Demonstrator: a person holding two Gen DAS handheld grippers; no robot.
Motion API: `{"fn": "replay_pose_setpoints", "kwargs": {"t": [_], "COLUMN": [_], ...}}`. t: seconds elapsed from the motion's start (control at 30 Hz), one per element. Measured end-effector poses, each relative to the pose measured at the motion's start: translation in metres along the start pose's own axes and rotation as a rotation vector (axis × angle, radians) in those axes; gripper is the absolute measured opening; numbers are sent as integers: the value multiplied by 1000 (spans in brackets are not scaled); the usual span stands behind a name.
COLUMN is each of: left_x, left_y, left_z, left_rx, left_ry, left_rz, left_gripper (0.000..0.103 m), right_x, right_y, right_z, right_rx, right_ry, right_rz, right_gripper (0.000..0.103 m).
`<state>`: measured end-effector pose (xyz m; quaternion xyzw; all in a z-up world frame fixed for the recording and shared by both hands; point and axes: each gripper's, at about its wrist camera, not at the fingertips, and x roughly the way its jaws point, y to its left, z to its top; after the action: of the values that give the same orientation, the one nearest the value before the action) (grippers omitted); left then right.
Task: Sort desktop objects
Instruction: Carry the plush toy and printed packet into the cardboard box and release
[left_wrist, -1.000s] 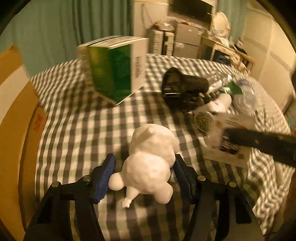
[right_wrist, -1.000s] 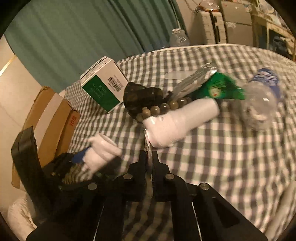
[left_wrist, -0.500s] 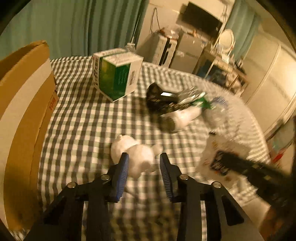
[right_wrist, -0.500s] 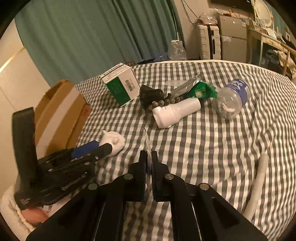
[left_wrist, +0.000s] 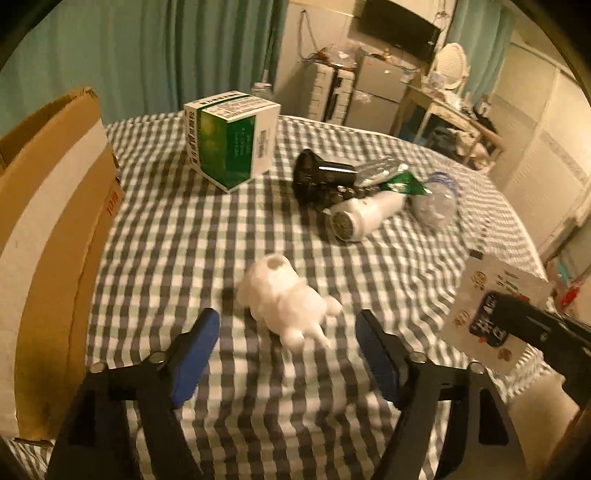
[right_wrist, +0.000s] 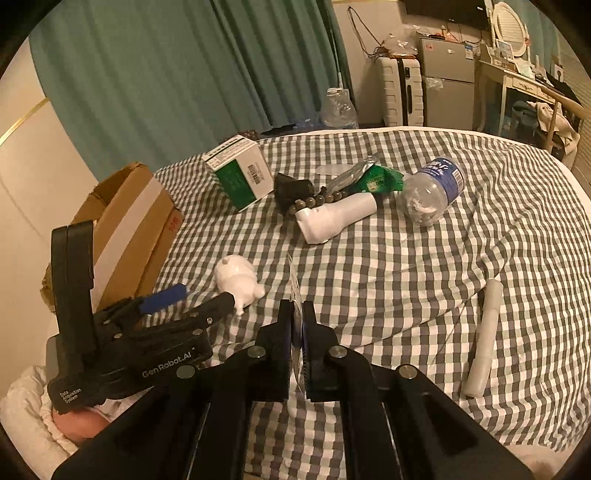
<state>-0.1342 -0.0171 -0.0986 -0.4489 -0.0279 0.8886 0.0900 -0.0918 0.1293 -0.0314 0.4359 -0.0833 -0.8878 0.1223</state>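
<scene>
A white toy figure (left_wrist: 284, 295) lies on its side on the checked cloth; it also shows in the right wrist view (right_wrist: 238, 278). My left gripper (left_wrist: 286, 345) is open, with its blue pads (left_wrist: 194, 345) wide apart just behind the figure and not touching it. It appears from the side in the right wrist view (right_wrist: 205, 297). My right gripper (right_wrist: 296, 314) is shut on a thin printed card (left_wrist: 491, 314), seen edge-on in its own view (right_wrist: 293, 280).
A cardboard box (left_wrist: 44, 236) stands at the left. Further back lie a green-and-white carton (left_wrist: 229, 140), a black object (left_wrist: 321, 175), a bead string (right_wrist: 317, 201), a white hair dryer (left_wrist: 364, 216), a green packet (right_wrist: 376, 179) and a plastic bottle (right_wrist: 430, 194). A white tube (right_wrist: 484, 334) lies at right.
My left gripper has opened wide and let go of the white figure, which now lies on the cloth. Both grippers have drawn back from the table. The right one still holds the card.
</scene>
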Motion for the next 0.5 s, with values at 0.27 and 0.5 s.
{"fn": "replay_pose_setpoints", "kwargs": {"t": [0.27, 0.5], "left_x": [50, 70], "left_y": [6, 16], "left_z": [7, -2], "left_rx": [-176, -131], "left_ry": [58, 18], "left_rz": [61, 94], "left_gripper": [80, 44], "right_x": [40, 64], "right_y": [-29, -56], "right_z": [5, 9], "right_rx": [21, 94], "right_ry": [55, 96], "right_rz": [14, 57], "right_gripper": [4, 5]}}
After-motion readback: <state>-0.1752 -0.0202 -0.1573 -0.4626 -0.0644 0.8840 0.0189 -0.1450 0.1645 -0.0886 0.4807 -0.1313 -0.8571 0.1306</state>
